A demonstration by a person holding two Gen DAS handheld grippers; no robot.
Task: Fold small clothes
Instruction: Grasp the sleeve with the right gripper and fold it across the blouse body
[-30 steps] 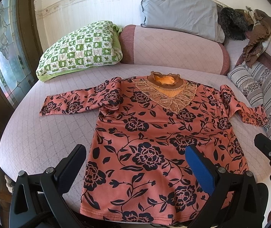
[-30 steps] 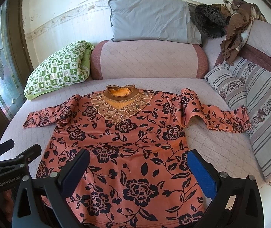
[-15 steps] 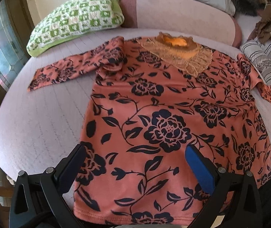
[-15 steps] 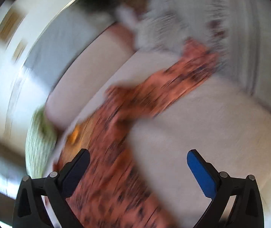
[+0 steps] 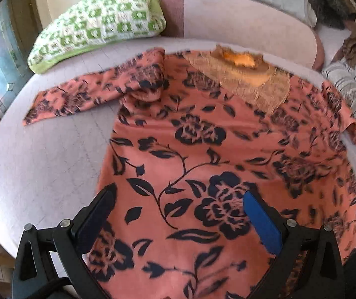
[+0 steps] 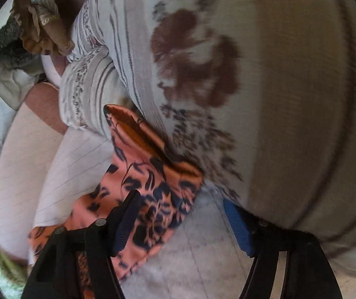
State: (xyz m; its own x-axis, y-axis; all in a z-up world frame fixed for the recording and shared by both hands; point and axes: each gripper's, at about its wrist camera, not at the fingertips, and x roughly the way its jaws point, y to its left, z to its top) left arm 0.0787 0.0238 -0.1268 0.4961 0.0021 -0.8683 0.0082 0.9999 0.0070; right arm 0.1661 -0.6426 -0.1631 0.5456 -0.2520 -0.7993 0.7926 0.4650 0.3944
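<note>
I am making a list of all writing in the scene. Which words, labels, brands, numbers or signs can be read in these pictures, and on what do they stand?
None can be read: the salmon-pink top with dark blue flowers, the green-and-white checked pillow, the striped floral cushion and both grippers' black frames show patterns only, no writing.

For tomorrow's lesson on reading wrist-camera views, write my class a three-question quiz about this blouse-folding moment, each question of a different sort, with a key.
1. True or false: the floral blouse lies spread flat on the bed.
2. Which cushion touches the right sleeve cuff? A green checked, B striped floral, C plain grey.
3. Fill in: the left gripper hovers over the blouse's lower ____.

Key: 1 true. 2 B, the striped floral cushion. 3 hem.
</note>
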